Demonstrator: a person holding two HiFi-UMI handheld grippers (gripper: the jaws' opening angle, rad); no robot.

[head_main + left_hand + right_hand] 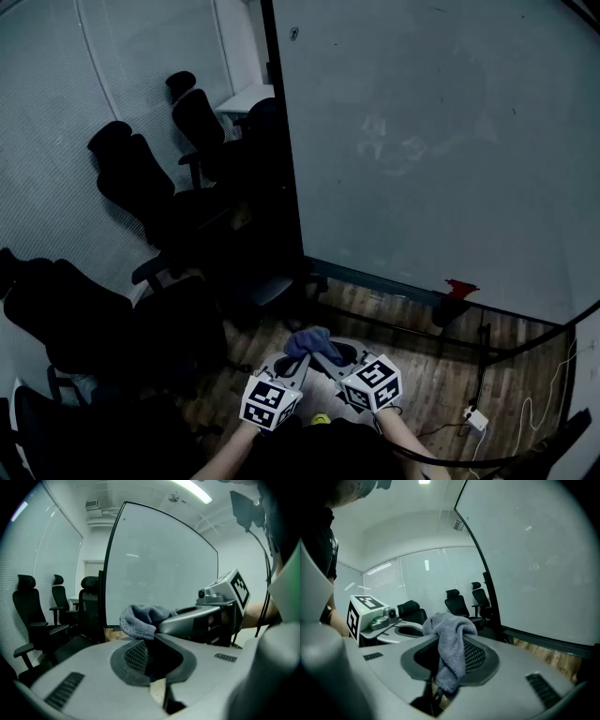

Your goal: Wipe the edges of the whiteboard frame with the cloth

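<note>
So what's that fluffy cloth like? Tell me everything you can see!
The cloth is grey-blue, soft and fuzzy, like a little towel. It is crumpled, not flat. The right tongs pinch it, so one bunch puffs up above them and a loose end hangs down between them. It is up in the air, low in front of the whiteboard, and not touching it.

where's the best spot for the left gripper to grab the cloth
Grip the bunched fold of the cloth that sticks out past the fingers of the right gripper, coming from its free side, opposite that gripper. The rest hangs down between those fingers, so probably only the bulging top offers the left gripper loose fabric.
</note>
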